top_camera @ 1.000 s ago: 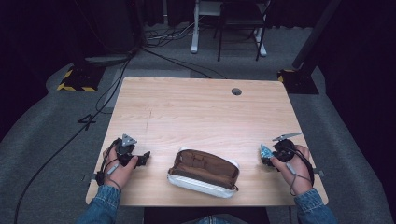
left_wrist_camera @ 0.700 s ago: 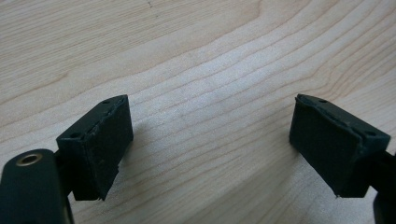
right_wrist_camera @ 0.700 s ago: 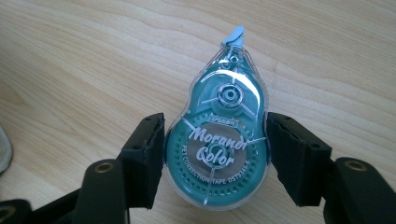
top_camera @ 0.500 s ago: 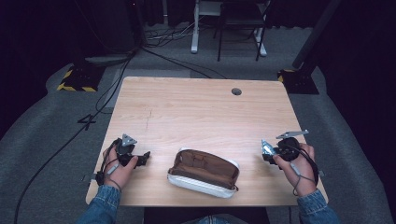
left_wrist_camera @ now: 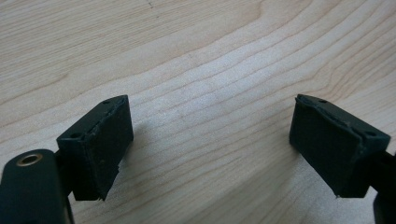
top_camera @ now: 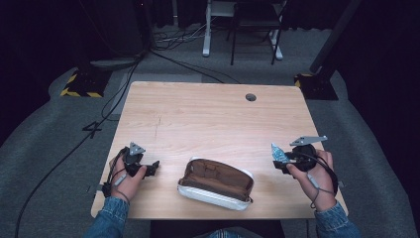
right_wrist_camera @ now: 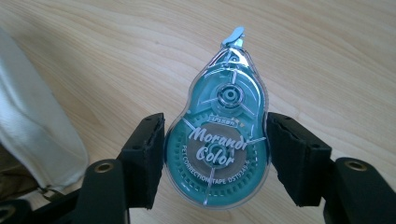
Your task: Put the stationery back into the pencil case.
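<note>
Meanwhile the right tool (right_wrist_camera: 215, 158) gripped a teal correction tape dispenser (right_wrist_camera: 218, 140) by its flat sides, both pads pressed against it, held above the worktop (top_camera: 198, 114) at its right edge. An open pencil case (top_camera: 216, 182) lay near the front edge between the hands. The left tool (left_wrist_camera: 210, 144) rested wide open and empty over bare wood.

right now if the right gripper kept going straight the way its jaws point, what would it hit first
Probably the open pencil case. In the high view the right gripper, shut on the teal correction tape, points leftward across the table toward it; its height is unclear, so it might pass above.
</note>
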The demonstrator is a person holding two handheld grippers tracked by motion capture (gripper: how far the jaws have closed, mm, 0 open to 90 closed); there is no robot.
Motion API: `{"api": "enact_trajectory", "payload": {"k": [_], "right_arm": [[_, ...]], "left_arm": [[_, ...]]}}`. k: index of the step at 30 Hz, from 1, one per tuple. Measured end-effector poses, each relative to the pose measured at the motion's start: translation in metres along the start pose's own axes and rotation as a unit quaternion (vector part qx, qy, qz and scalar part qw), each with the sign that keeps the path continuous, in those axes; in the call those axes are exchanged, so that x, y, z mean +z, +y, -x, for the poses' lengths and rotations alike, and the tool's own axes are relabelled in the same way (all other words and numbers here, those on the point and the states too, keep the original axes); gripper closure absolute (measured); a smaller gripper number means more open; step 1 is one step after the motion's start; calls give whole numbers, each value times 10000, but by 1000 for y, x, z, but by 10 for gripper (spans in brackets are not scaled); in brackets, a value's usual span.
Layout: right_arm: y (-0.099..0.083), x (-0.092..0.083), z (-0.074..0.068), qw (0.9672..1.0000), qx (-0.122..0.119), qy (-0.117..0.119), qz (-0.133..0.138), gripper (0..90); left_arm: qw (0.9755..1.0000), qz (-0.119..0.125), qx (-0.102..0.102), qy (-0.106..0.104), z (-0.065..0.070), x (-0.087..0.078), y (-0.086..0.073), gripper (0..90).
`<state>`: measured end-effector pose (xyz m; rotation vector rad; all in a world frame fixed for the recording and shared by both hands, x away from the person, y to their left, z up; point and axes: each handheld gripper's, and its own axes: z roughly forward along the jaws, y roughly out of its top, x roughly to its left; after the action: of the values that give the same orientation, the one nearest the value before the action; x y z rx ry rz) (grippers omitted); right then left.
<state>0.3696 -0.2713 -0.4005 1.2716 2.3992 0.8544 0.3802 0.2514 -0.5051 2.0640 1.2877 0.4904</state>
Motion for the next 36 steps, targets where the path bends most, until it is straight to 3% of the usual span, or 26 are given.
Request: {"api": "enact_trajectory", "payload": {"k": [16,27,36], "right_arm": [[22,-19,-39,9967,-585,513,238,396],[35,-26,-74,9896,-1020,957,345,396],[41,-25,-92,9850,-1213,1184,336,396]], "left_arm": [[10000,0,-5,-2,0,0,0,137],[10000,-2,-5,6,0,0,0,137],[10000,0,-10,11,0,0,0,137]]}}
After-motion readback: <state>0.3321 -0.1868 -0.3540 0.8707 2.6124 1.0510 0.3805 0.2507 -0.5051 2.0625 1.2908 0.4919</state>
